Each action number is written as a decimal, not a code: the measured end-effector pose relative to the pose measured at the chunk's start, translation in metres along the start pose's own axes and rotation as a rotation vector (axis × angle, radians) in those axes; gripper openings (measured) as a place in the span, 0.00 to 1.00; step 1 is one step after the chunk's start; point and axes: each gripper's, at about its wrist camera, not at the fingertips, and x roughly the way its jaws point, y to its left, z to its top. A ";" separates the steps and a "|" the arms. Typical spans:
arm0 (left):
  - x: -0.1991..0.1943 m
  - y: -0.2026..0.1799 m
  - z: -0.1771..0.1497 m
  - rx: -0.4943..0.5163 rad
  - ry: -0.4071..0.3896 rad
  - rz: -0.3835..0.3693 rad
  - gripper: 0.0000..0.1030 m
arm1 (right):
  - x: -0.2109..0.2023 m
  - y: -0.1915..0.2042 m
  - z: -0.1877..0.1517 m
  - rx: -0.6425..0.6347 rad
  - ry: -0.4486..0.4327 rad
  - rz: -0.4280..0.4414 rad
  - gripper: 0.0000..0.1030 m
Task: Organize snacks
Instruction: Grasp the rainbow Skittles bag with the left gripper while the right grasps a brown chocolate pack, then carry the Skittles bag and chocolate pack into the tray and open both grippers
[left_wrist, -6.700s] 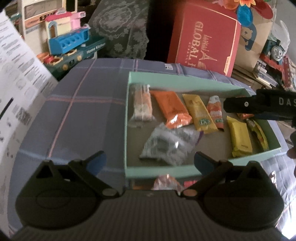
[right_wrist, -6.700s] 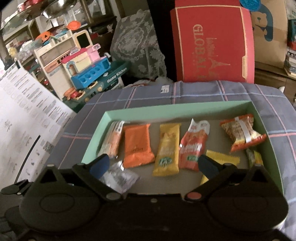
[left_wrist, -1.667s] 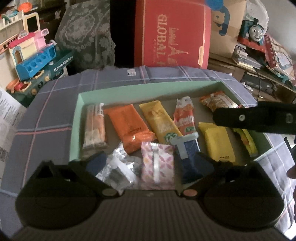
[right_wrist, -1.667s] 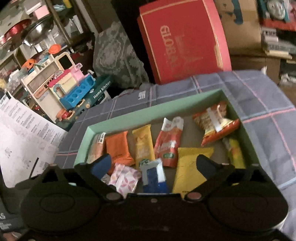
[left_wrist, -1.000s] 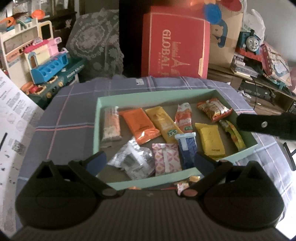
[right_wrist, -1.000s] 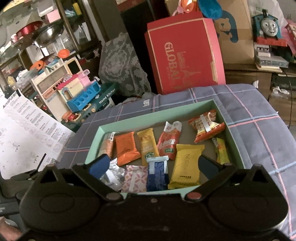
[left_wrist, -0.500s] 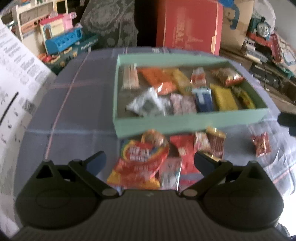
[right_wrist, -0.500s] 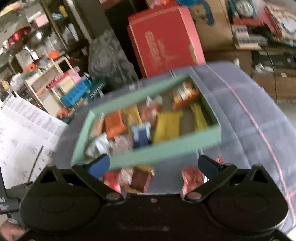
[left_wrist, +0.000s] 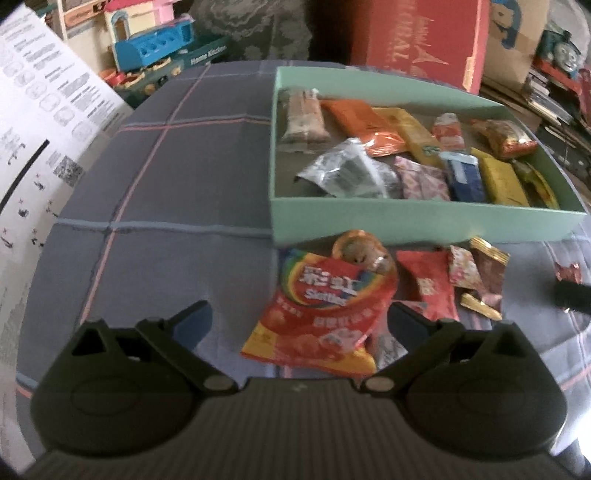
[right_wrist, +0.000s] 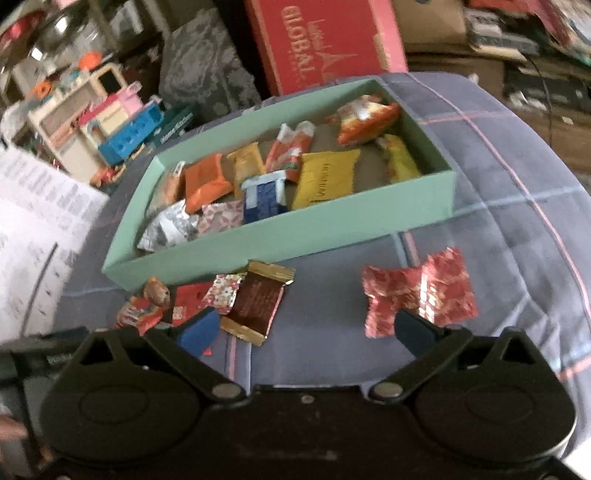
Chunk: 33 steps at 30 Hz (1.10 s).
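Snacks, loose on the checked cloth just in front of a green box (left_wrist: 424, 221) already lined with packets. Left gripper (left_wrist: 297, 319) fingers spread wide over a rainbow candy bag (left_wrist: 321, 314), gripping nothing. Right gripper (right_wrist: 306, 328) fingers wide, just narrowing, empty, beside a red wrapper (right_wrist: 417, 295) and brown chocolate packet (right_wrist: 256, 306).
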 end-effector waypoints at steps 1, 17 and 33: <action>0.003 0.001 0.001 -0.001 0.004 -0.002 1.00 | 0.004 0.003 0.001 -0.012 0.009 0.001 0.86; 0.033 0.020 0.007 -0.018 0.038 0.006 1.00 | 0.063 0.040 0.019 -0.105 0.063 -0.040 0.71; 0.028 0.031 0.002 -0.039 0.030 0.021 1.00 | 0.063 0.044 0.004 -0.272 0.012 -0.119 0.38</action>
